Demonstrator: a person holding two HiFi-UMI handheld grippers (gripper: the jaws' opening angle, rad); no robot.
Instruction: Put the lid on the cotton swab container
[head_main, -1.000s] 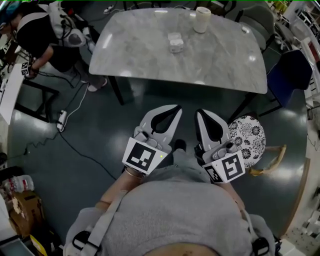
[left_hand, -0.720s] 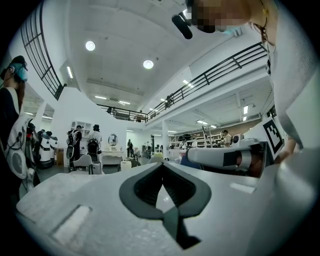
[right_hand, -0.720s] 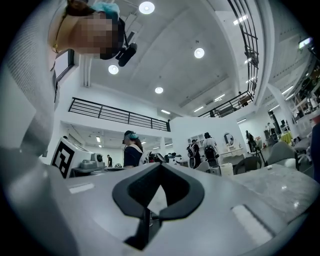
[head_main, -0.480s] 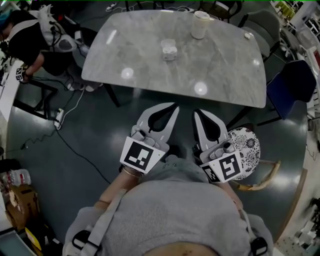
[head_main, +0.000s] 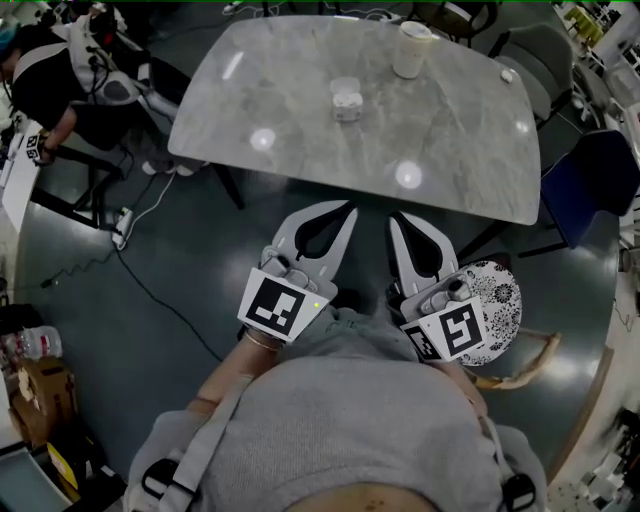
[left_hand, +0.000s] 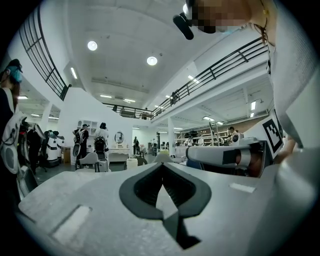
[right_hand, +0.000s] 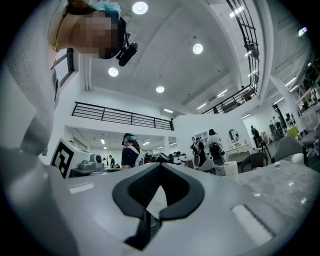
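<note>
Both tongs are clenched on nothing: my left gripper and right gripper hang side by side just short of the table's near edge, tips pointing at it. The cotton swab container stands near the table's middle, a pale cup by its far edge. The only print I can see is the square marker on each cube.
</note>
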